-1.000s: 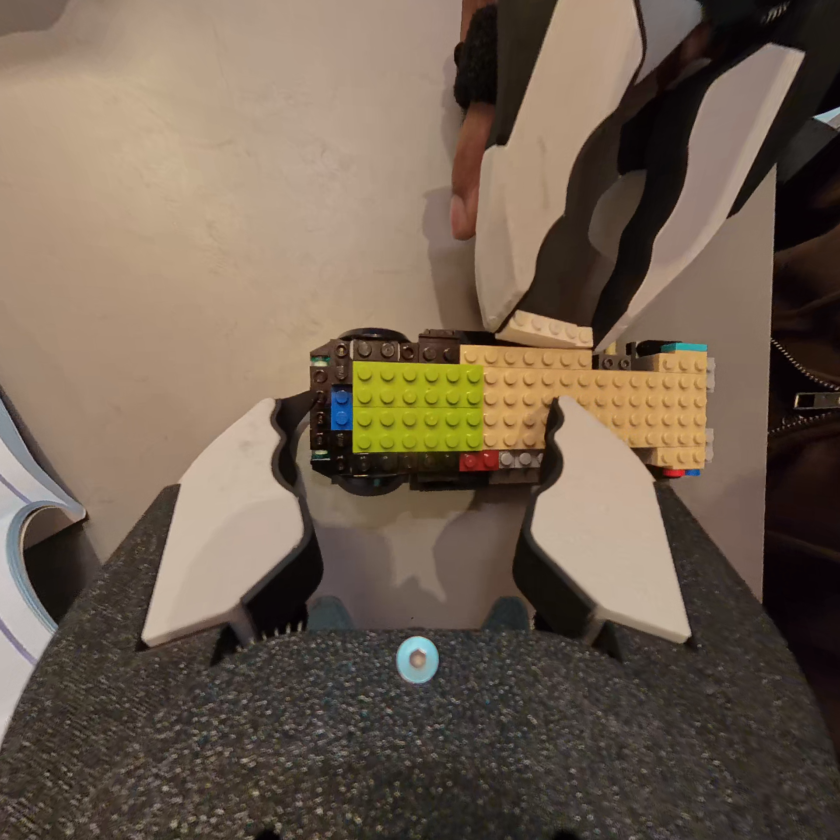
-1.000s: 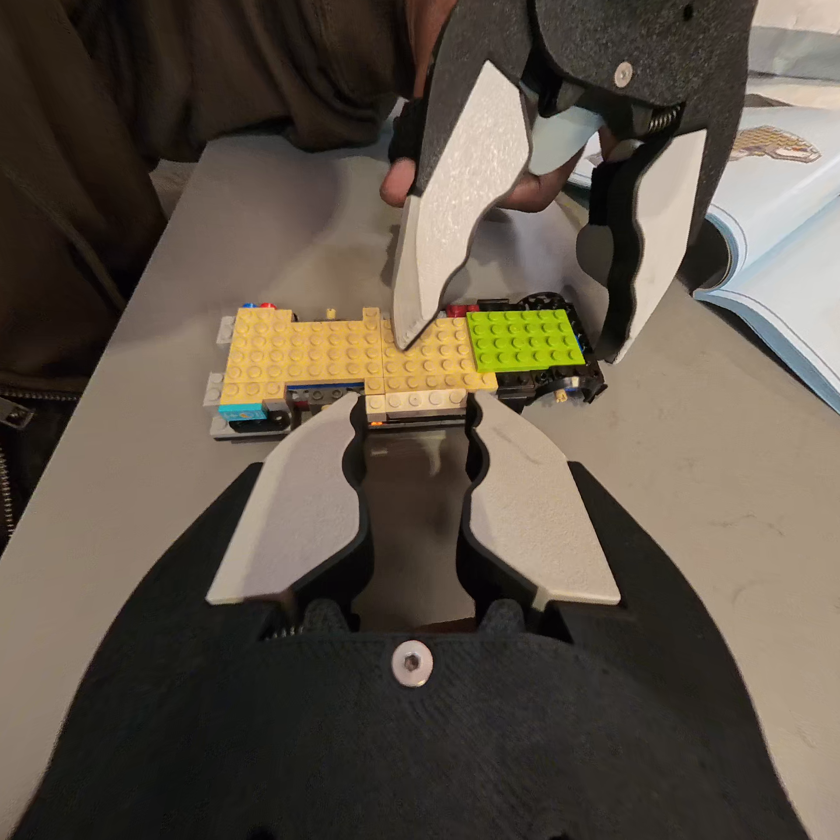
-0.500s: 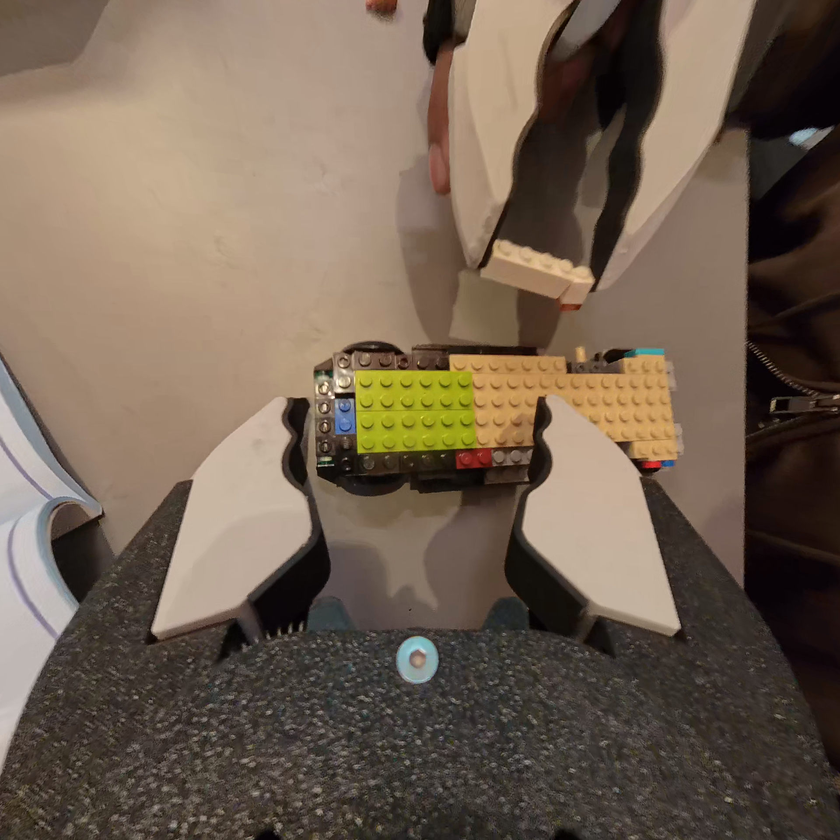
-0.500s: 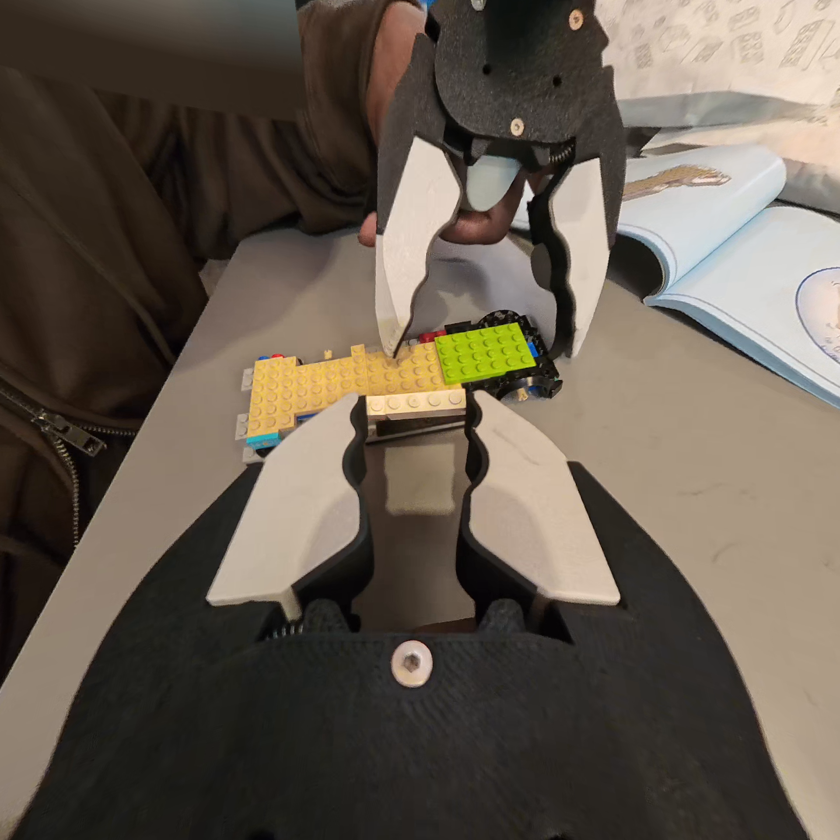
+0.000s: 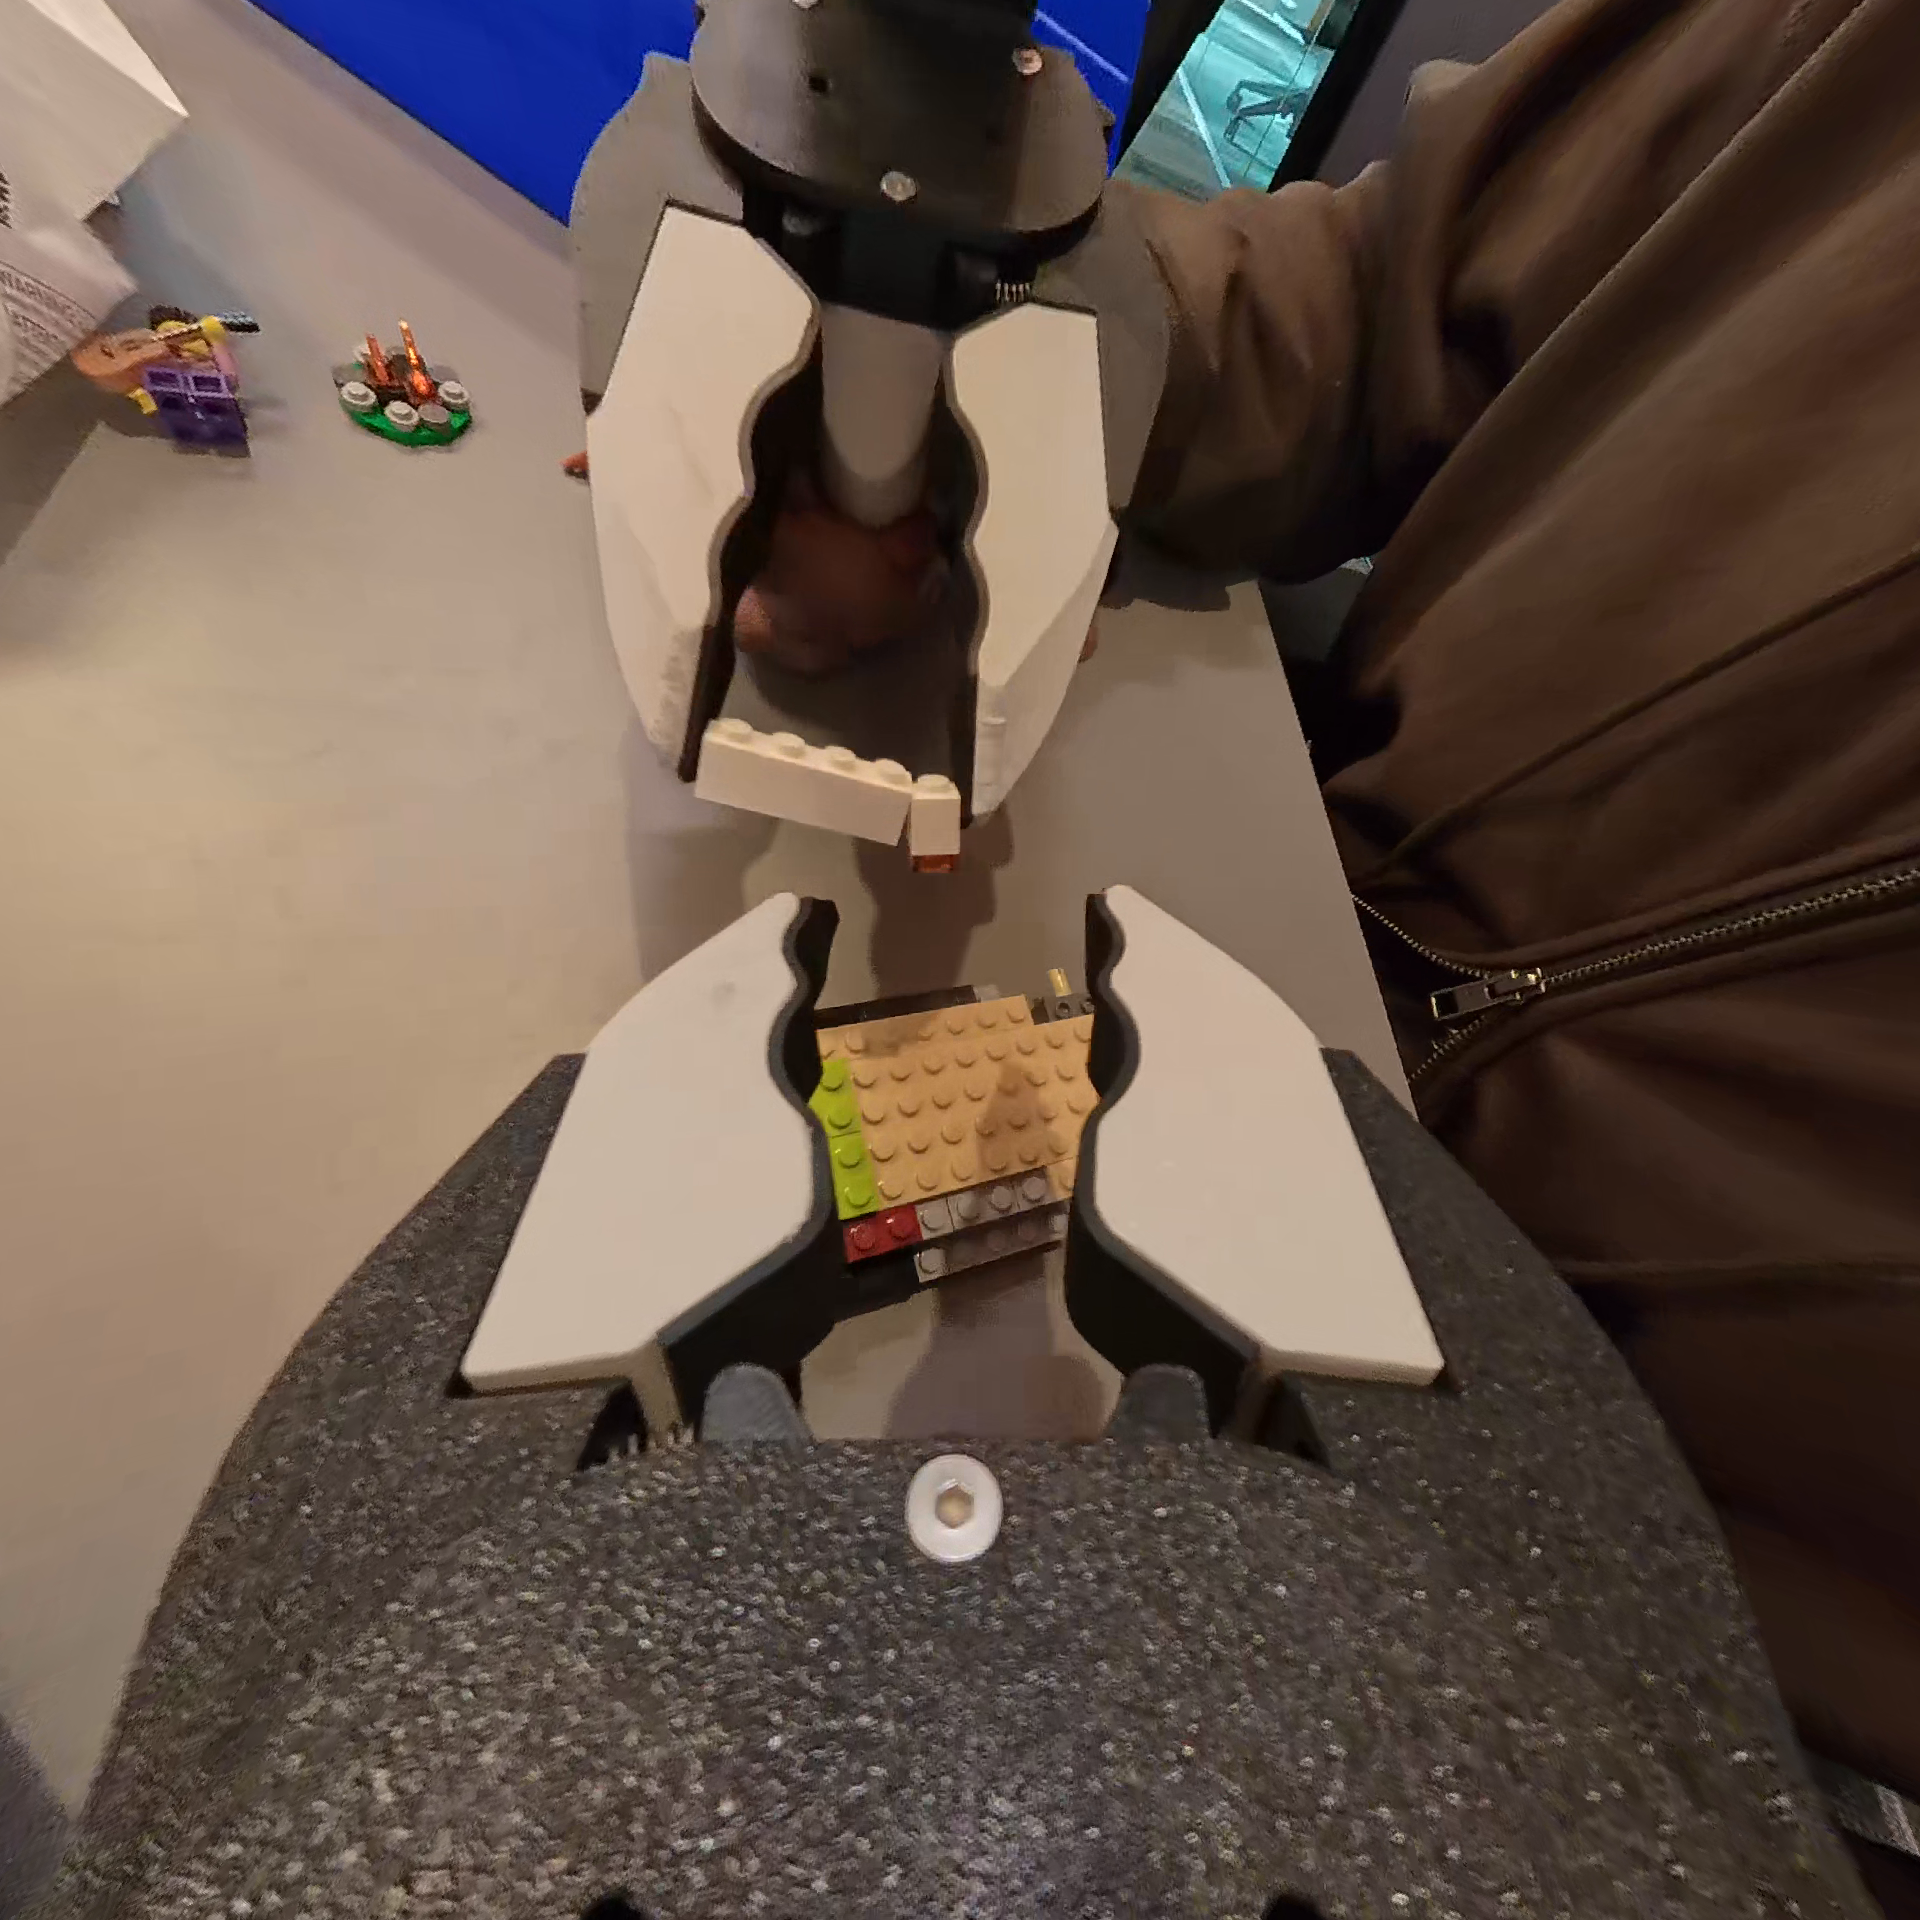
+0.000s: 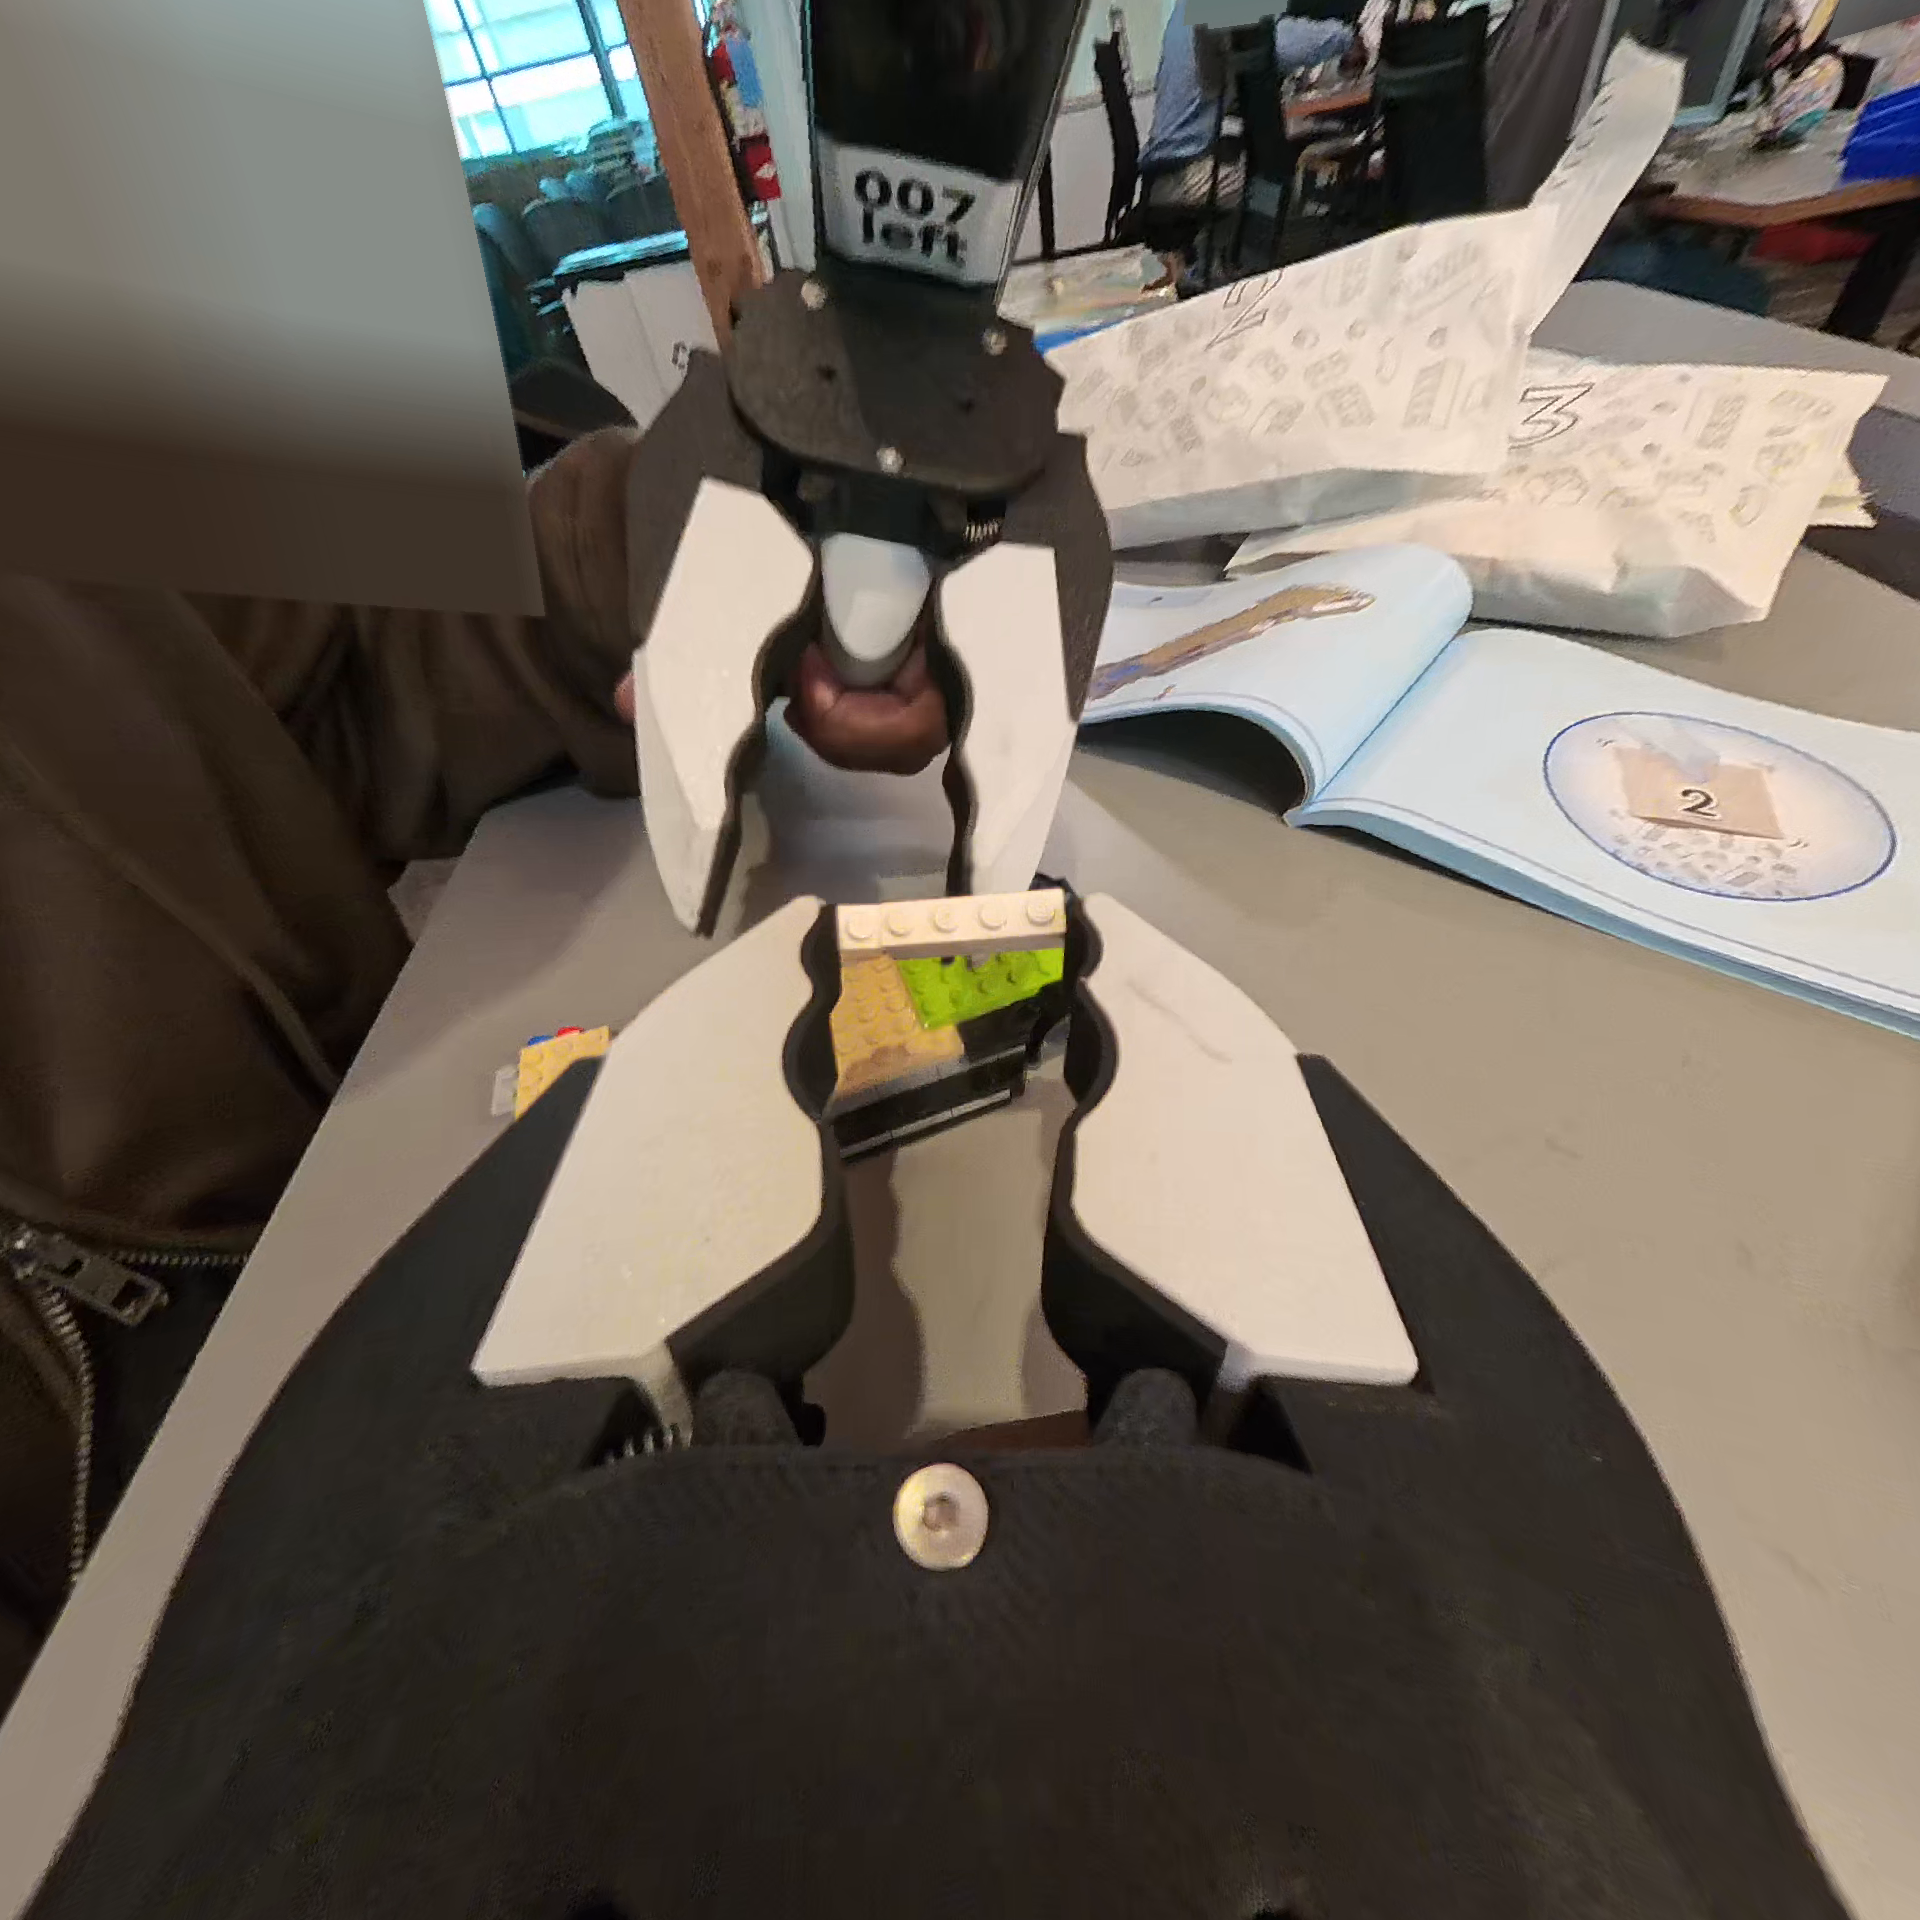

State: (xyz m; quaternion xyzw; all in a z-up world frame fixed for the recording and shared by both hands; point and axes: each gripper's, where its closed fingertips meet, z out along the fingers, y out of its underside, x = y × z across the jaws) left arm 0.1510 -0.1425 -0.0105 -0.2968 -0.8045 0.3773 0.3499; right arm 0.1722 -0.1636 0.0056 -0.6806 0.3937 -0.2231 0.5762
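My right gripper [image 6: 951,925] is shut on a row of white bricks [image 6: 951,925] and holds it in the air above the table. The left wrist view shows the same grasp from the far side, with the right gripper [image 5: 831,790] pinching the white row [image 5: 800,779], a small white brick with an orange piece [image 5: 935,816] at its end. My left gripper [image 5: 956,914] faces it, jaws partly closed with nothing between the pads; the right wrist view [image 6: 847,894] shows it bare too. The tan, lime and black brick model [image 5: 966,1112] lies on the grey table [image 5: 312,831] below both grippers.
An open light-blue booklet [image 6: 1558,769] and printed paper bags [image 6: 1351,416] lie at the far right. A small figure build [image 5: 182,374] and a campfire build [image 5: 405,390] stand at the far left. A person's brown jacket [image 5: 1610,727] is past the table's edge. My two grippers' fingertips are within a few centimetres of each other. The campfire build [image 5: 405,390] is about 20 cm from both grippers' fingertips.
My right gripper lifted the white brick row off the model's edge. My left gripper rose away from the model and its jaws narrowed on nothing. Both grippers now face each other above the table.
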